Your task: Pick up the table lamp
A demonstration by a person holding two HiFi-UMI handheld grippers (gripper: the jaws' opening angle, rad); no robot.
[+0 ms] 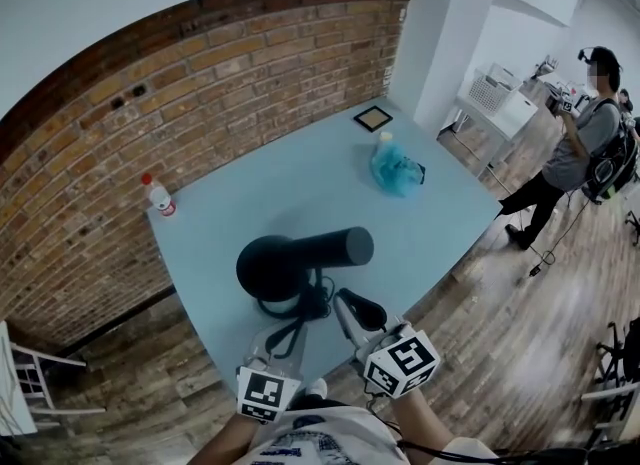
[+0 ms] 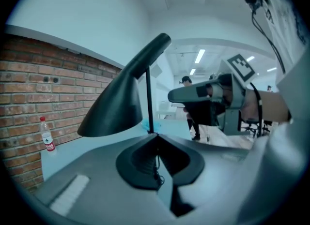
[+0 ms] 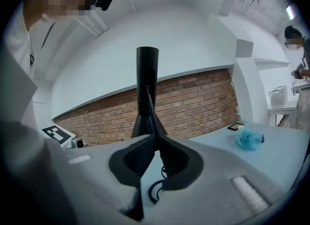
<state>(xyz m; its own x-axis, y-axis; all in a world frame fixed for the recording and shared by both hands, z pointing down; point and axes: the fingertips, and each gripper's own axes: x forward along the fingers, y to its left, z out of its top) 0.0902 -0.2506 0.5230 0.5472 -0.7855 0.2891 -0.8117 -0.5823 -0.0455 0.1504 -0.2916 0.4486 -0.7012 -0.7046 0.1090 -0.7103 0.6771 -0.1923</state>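
Evidently the step in hand is the reach; no grasp has been made yet. Head view: the lamp stands on the table near its front edge, with the left gripper and right gripper close before it. Left gripper view: jaws together and empty, the stem rising just beyond their tips. Right gripper view: jaws a slit apart with nothing between them, stem ahead. Next, I judge, one gripper must spread wider and clamp the stem.

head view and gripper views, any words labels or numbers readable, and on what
No text can be read.
Bottle: red label, print too small to read.
Marker cubes: black-and-white square patterns only, no letters or numbers.
Shirt: dark print, too blurred to read.
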